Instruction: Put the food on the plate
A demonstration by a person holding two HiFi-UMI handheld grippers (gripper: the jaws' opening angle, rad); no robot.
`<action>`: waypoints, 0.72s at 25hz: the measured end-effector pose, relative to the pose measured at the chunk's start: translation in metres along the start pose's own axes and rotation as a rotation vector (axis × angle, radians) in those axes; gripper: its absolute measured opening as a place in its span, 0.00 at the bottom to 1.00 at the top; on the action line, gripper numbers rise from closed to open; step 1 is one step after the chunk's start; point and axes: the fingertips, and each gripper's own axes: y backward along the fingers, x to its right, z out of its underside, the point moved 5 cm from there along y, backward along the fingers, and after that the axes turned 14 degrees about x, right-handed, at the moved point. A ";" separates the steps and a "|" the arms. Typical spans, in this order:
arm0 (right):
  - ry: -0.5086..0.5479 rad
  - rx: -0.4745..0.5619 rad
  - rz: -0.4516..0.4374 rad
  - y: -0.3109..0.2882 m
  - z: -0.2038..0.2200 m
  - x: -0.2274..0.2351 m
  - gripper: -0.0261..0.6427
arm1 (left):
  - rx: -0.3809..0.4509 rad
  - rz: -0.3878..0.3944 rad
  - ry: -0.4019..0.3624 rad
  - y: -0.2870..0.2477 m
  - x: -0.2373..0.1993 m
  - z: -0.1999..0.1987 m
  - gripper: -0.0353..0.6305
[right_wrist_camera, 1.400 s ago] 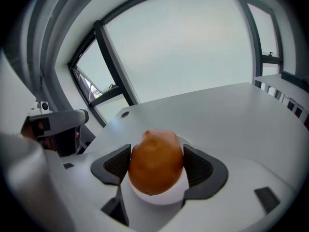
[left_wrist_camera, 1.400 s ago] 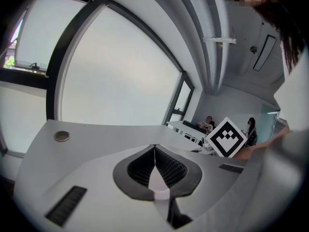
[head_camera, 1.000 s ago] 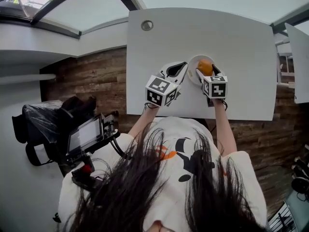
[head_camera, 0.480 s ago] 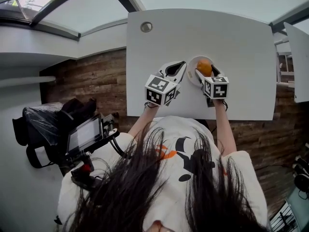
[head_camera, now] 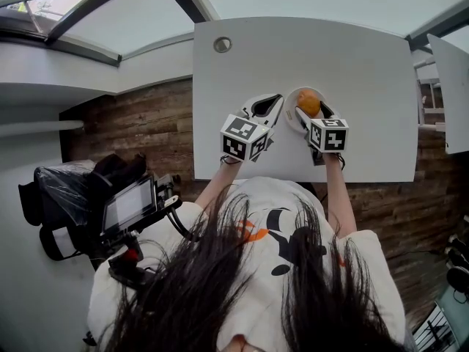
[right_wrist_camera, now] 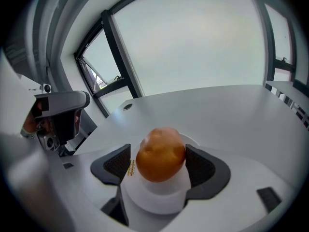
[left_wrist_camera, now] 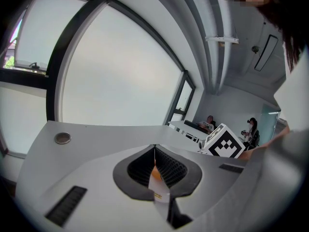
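An orange-brown round piece of food [head_camera: 308,103] [right_wrist_camera: 161,153] rests on a small white plate [head_camera: 290,113] [right_wrist_camera: 154,202] near the front of the white table [head_camera: 352,64]. My right gripper [head_camera: 311,109] [right_wrist_camera: 159,164] is open around the food: the right pad is against it, and a thin gap shows at the left pad. My left gripper [head_camera: 277,98] [left_wrist_camera: 154,150] is just left of the plate, shut and holding nothing. Through the seam of its jaws I see a sliver of the plate and the food.
A round metal grommet [head_camera: 222,45] [left_wrist_camera: 62,138] [right_wrist_camera: 126,106] sits in the table's far left corner. Another white table [head_camera: 451,86] stands to the right. Black camera gear [head_camera: 124,204] lies on the wooden floor at my left. People sit at a far table [left_wrist_camera: 208,123].
Almost nothing differs. The right gripper's marker cube has drifted slightly back toward me, and the food stays on the plate. The left gripper is where it was.
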 end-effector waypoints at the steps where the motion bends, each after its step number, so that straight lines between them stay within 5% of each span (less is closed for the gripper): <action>1: -0.005 0.007 0.007 0.002 -0.002 0.001 0.55 | 0.001 0.001 -0.001 -0.001 0.000 -0.001 0.06; 8: -0.024 0.107 0.053 0.026 -0.020 -0.001 0.55 | 0.004 0.009 -0.004 0.000 0.001 -0.002 0.06; 18: -0.240 0.261 0.040 0.068 -0.041 -0.029 0.54 | 0.007 0.117 -0.010 0.004 0.023 -0.005 0.06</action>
